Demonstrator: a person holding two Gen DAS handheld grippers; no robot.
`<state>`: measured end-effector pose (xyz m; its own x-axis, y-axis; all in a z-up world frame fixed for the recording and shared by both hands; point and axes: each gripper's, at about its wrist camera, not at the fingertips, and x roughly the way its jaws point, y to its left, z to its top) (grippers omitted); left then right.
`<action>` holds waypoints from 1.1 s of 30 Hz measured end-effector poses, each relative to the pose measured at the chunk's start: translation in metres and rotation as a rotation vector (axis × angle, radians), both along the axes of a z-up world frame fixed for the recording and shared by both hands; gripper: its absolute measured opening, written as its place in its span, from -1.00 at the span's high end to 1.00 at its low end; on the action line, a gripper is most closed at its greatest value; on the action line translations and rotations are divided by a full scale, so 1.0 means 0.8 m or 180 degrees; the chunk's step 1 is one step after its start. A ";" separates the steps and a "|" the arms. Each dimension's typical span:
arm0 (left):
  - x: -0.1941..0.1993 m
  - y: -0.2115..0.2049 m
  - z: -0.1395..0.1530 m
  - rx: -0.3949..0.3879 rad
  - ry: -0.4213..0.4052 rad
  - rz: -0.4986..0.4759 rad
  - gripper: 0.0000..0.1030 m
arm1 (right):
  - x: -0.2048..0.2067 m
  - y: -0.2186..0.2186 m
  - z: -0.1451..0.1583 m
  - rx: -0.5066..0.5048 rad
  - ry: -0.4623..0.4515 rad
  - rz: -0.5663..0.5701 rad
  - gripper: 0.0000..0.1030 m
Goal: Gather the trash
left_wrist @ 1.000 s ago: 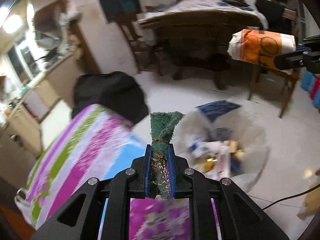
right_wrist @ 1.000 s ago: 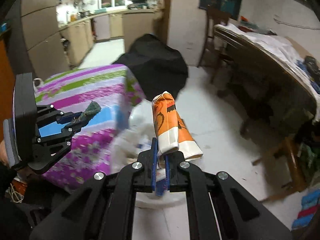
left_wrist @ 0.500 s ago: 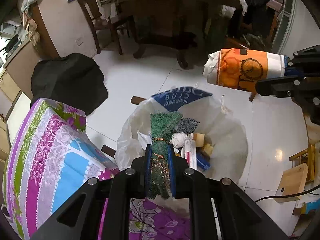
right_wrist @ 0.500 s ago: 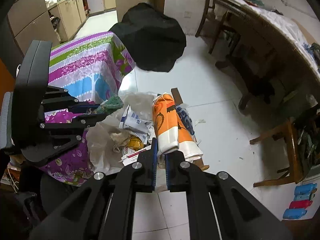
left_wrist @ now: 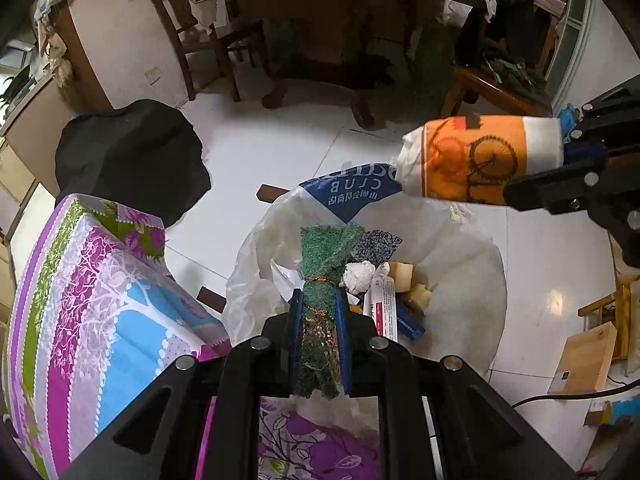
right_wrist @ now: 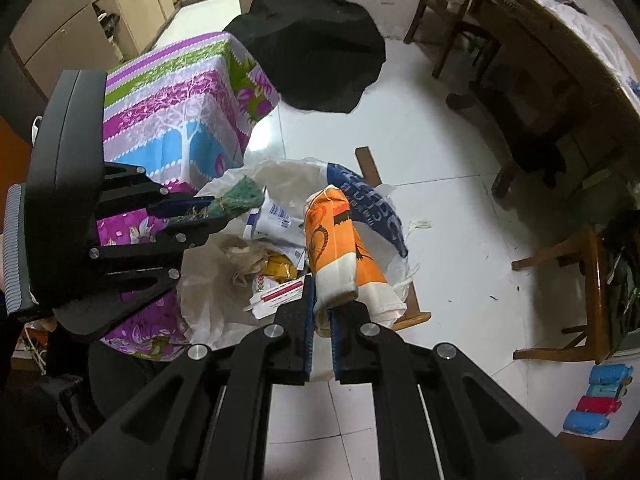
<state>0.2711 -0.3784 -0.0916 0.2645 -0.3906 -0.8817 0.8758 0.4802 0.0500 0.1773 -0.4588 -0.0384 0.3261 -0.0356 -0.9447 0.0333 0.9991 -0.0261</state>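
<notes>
My left gripper [left_wrist: 319, 300] is shut on a green scouring pad [left_wrist: 326, 252] and holds it above the open white trash bag [left_wrist: 468, 276] on the floor. The bag holds several bits of trash. My right gripper [right_wrist: 321, 300] is shut on an orange-and-white paper package [right_wrist: 334, 248] and holds it over the bag's far rim. The package [left_wrist: 480, 158] and right gripper [left_wrist: 576, 156] show at the right of the left wrist view. The left gripper [right_wrist: 208, 212] with the pad [right_wrist: 240, 200] shows at the left of the right wrist view, over the bag [right_wrist: 212, 292].
A table with a purple, green and blue striped cloth [left_wrist: 100, 312] stands just left of the bag. A black-covered object [left_wrist: 128, 160] sits behind it. A wooden dining table [left_wrist: 340, 12] and chairs stand further back. A wooden board [left_wrist: 584, 360] lies on the white tiled floor at right.
Both grippers swung from facing the room to tilting down over the trash bag and came closer to it. Each has kept its hold.
</notes>
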 end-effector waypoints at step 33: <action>-0.097 0.112 0.031 -0.0794 -0.0837 -0.0052 -0.71 | -0.113 0.049 0.017 -0.0277 -0.1267 -0.0605 -0.51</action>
<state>0.1937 -0.2891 -0.0667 0.4616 -0.5911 -0.6615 0.8561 0.4921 0.1576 0.0871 -0.4198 -0.0251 0.6436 -0.2038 -0.7377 0.2404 0.9689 -0.0579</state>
